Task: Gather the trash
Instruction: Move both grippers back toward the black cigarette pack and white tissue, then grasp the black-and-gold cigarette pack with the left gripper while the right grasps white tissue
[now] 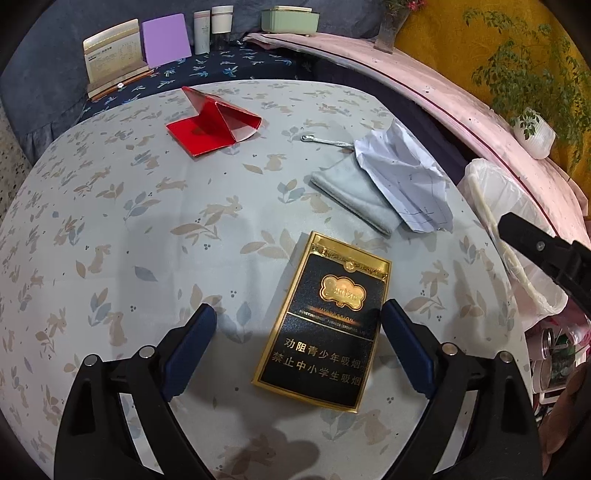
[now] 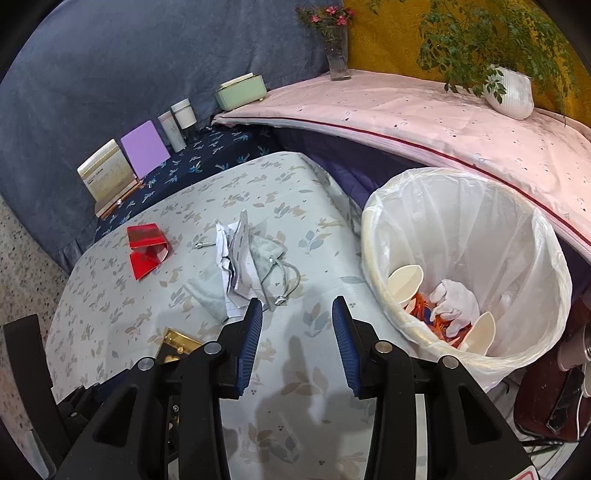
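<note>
A black and gold cigarette pack (image 1: 325, 321) lies flat on the rabbit-print tablecloth (image 1: 147, 229). My left gripper (image 1: 299, 325) is open just above it, the pack lying between the fingers, nearer the right one. Farther off lie crumpled white paper (image 1: 402, 177) on a grey drawstring pouch (image 1: 351, 192), and red folded card (image 1: 214, 125). My right gripper (image 2: 297, 325) is open and empty over the cloth, left of the white-lined trash bin (image 2: 465, 229) holding paper cups and scraps. The paper (image 2: 236, 258), pouch (image 2: 264, 258), red card (image 2: 147, 247) and a pack corner (image 2: 177, 343) also show in the right wrist view.
Behind the table a dark blue shelf holds a card stand (image 1: 114, 55), a purple board (image 1: 166, 38), two bottles (image 1: 212, 26) and a green box (image 1: 290, 18). A pink-covered ledge (image 2: 424, 110) carries a vase (image 2: 338, 51) and a potted plant (image 2: 509, 92). The bin shows at the right edge in the left wrist view (image 1: 498, 192).
</note>
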